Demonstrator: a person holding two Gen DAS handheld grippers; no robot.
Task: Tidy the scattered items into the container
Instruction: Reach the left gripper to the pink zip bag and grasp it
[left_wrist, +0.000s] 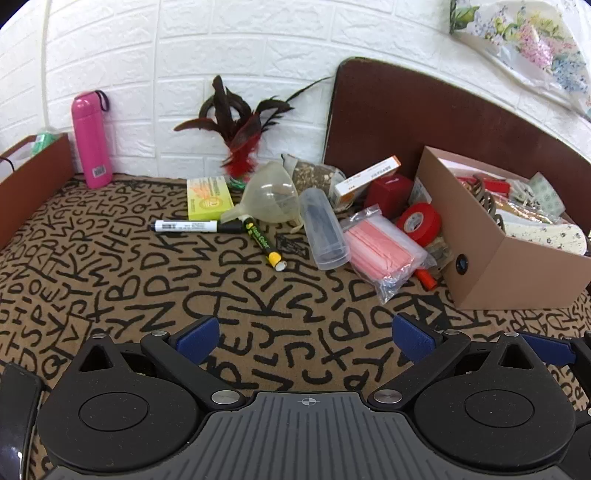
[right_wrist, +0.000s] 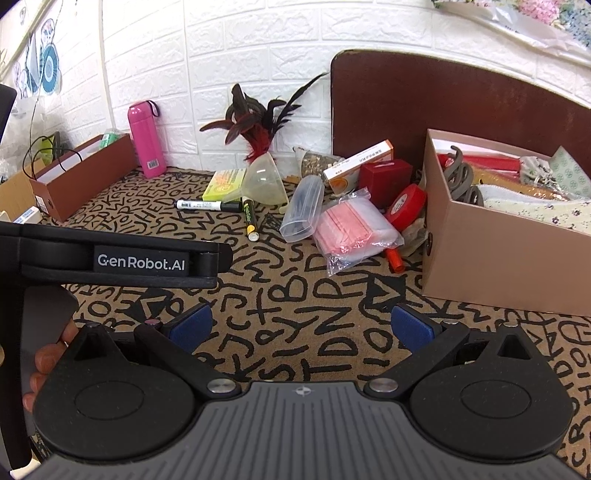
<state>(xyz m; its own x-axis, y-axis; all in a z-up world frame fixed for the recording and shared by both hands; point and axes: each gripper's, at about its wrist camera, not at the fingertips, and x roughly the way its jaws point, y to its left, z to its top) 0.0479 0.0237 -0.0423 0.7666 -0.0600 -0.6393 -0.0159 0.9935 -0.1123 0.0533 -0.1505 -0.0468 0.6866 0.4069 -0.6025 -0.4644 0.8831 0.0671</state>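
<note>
Above the lettered cloth (left_wrist: 155, 280), left gripper (left_wrist: 304, 338) and right gripper (right_wrist: 301, 326) gape wide, empty, facing the box (left_wrist: 517, 266).

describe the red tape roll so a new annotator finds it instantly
Start at the tan cardboard box on the right of the letter-print cloth. Just off its left front corner, a red tape roll stands tilted on edge beside the bag of pink masks. It is the only ring-shaped red item; the red box behind is square.
</note>
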